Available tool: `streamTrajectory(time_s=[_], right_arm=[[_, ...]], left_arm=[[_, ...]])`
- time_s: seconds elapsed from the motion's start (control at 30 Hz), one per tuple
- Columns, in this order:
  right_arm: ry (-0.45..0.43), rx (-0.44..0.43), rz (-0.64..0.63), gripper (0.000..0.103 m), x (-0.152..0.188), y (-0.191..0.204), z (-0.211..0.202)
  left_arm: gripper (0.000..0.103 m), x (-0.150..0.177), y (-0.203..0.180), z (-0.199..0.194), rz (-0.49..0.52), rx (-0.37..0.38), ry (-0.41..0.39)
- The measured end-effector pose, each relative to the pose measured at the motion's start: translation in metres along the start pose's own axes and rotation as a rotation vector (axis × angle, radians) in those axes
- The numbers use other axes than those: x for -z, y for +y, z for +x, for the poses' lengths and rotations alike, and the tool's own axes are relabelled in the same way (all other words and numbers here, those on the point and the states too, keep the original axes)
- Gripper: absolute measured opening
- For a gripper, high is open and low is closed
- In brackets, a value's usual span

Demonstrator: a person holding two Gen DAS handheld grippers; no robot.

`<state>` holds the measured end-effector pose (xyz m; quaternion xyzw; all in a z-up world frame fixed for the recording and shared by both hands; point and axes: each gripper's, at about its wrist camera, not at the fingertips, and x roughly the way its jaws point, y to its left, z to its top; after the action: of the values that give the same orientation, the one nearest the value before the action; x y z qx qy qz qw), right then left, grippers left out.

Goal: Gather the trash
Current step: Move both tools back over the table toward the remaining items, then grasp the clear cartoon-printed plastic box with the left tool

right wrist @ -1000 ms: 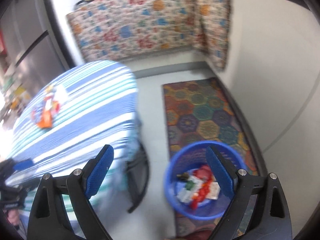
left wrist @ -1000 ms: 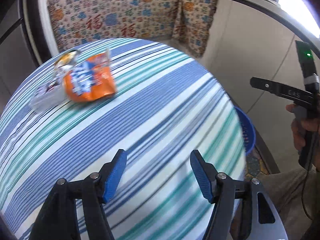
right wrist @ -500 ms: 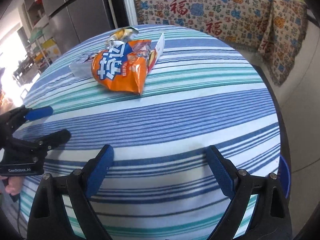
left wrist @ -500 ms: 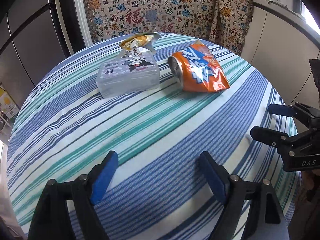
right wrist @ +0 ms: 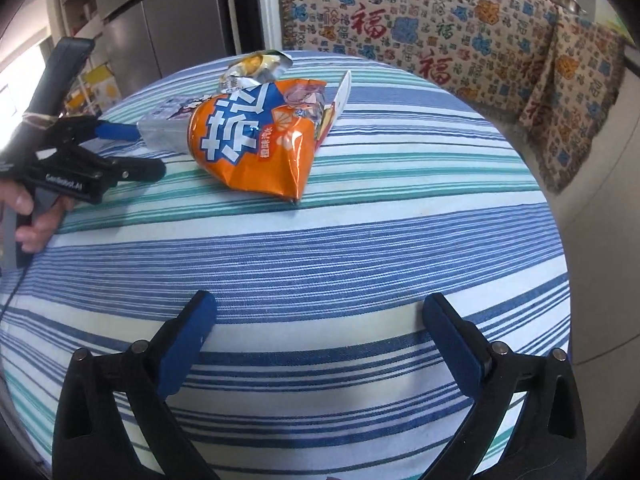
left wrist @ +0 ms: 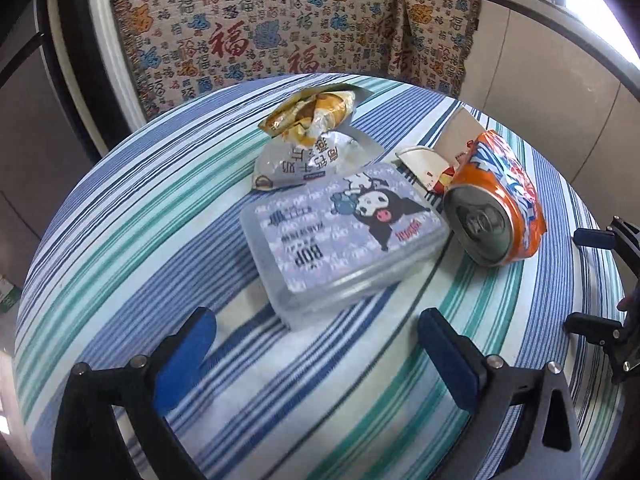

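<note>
A pile of trash lies on the round striped table (left wrist: 120,248): a grey tissue pack (left wrist: 344,232) with a cartoon print, an orange snack bag (left wrist: 500,204), a silver and yellow wrapper (left wrist: 308,136) behind, and a small white carton (left wrist: 424,164). My left gripper (left wrist: 316,344) is open and empty, just in front of the tissue pack. My right gripper (right wrist: 320,340) is open and empty above the near table edge, well short of the orange bag (right wrist: 260,140). The left gripper also shows in the right wrist view (right wrist: 128,152), beside the tissue pack (right wrist: 164,128).
A patterned cloth (left wrist: 300,28) covers a bench behind the table (right wrist: 360,240). A grey fridge (right wrist: 168,12) stands at the back left. The right gripper's fingers (left wrist: 592,280) show at the table's right edge.
Both grippers swung from the floor side to the table. The left gripper moved forward close to the tissue pack. The right gripper advanced slightly toward the orange bag. Both stayed open.
</note>
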<state>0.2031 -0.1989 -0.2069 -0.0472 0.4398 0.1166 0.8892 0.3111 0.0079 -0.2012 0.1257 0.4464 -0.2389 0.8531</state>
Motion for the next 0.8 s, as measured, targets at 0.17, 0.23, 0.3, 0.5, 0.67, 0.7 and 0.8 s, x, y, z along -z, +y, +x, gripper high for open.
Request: streamTrajectory(time_s=[0.17, 0.23, 0.3, 0.5, 0.67, 0.7, 0.8], right_arm=[[-0.001, -0.002, -0.002, 0.103, 0.002, 0.002, -0.001], [0.000, -0.003, -0.002, 0.103, 0.002, 0.002, -0.001], [-0.001, -0.004, -0.004, 0.103, 0.001, 0.003, 0.000], [0.000, -0.010, -0.012, 0.103, 0.001, 0.005, 0.001], [0.000, -0.013, -0.017, 0.103, 0.000, 0.006, 0.001], [0.000, -0.014, -0.018, 0.103, 0.001, 0.006, 0.000], [-0.002, -0.014, -0.020, 0.103, 0.001, 0.007, 0.001]], left_arm=[[0.103, -0.017, 0.003, 0.012, 0.072, 0.054, 0.000], [0.103, -0.021, 0.002, 0.016, 0.094, 0.072, 0.000], [0.103, -0.026, 0.002, 0.020, 0.102, 0.084, -0.002], [0.103, -0.042, 0.003, 0.033, 0.099, 0.073, -0.005], [0.079, -0.038, 0.000, 0.026, 0.080, 0.057, -0.049], [0.078, -0.036, 0.001, 0.025, 0.059, 0.047, -0.052], [0.063, -0.029, -0.001, 0.017, -0.005, 0.006, -0.065]])
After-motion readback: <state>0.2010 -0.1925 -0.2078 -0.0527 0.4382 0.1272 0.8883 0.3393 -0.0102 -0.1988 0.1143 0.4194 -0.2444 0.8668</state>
